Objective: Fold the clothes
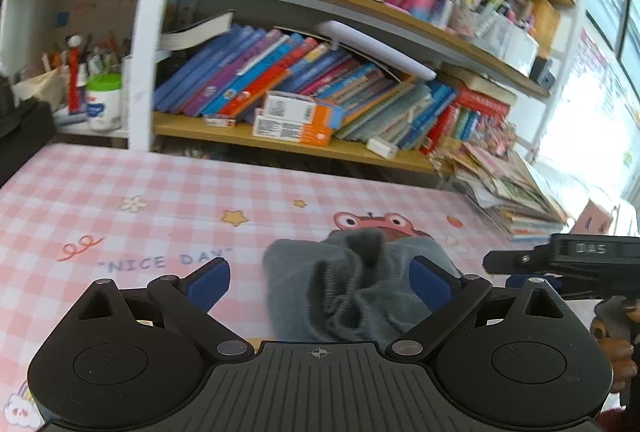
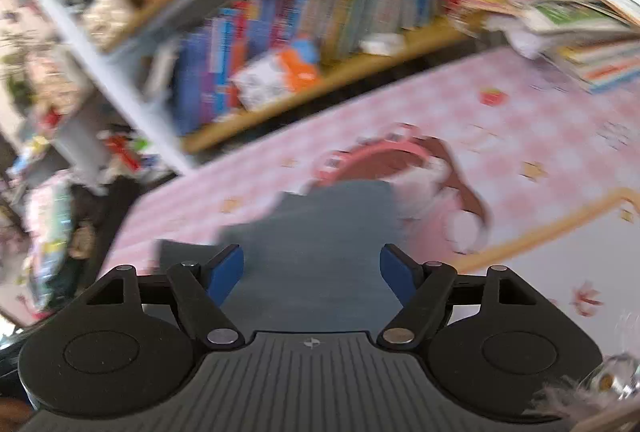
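Note:
A grey knitted garment lies bunched on the pink checked tablecloth, just in front of my left gripper. That gripper is open; its right pad hangs over the cloth's right part and its left pad is over bare tablecloth. The black housing of the right-hand tool shows at the right edge, beside the garment, with a hand below it. In the blurred right wrist view the right gripper is open above the same grey garment, pads apart and pressing on nothing.
Bookshelves packed with books stand behind the table. A pile of magazines lies on the table's far right. A black object sits at the far left. The table's wooden edge runs to the right of the garment.

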`<state>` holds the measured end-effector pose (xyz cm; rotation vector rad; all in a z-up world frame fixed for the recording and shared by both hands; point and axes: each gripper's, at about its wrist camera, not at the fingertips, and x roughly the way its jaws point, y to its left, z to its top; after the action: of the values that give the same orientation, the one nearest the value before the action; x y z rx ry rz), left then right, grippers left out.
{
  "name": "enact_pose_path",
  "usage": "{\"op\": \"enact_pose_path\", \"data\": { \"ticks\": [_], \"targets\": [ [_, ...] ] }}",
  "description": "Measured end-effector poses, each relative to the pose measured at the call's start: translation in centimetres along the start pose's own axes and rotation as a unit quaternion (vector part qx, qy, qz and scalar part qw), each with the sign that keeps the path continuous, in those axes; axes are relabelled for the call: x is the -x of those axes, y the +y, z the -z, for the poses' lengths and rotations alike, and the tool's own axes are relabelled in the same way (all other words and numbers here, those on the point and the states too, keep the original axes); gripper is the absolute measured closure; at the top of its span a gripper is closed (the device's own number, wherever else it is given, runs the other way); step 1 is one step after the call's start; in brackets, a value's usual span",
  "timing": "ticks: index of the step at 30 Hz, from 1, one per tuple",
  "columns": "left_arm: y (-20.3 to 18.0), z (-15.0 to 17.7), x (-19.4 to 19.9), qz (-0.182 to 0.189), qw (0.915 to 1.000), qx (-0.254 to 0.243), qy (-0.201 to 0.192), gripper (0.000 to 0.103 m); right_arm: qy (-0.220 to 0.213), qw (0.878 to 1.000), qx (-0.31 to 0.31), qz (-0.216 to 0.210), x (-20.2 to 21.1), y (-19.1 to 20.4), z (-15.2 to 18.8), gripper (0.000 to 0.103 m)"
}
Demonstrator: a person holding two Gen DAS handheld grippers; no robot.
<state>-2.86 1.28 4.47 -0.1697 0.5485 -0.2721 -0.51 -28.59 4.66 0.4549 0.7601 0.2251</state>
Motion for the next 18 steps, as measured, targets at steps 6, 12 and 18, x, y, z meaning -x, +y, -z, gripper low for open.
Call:
{"op": "enact_pose_path", "data": {
  "ticks": [6, 12, 18],
  "targets": [
    [-1.7, -0.8, -2.5, 0.004, 0.9995, -0.025, 0.021, 0.005, 0.045, 0.998, 0.046, 0.018, -2.7, -1.5, -0.4, 0.024],
    [-2.1, -0.7, -4.2, -0.021, 0.9990, -0.012, 0.038, 0.010, 0.093, 0.995, 0.030, 0.011, -4.0, -2.2, 1.3, 0.022],
    [-1.3, -0.6, -5.3, 0.010, 0.9962, 0.010, 0.086, 0.084, 0.110, 0.994, 0.025, 0.005, -4.2, -2.5, 1.8, 0.022]
  ]
}}
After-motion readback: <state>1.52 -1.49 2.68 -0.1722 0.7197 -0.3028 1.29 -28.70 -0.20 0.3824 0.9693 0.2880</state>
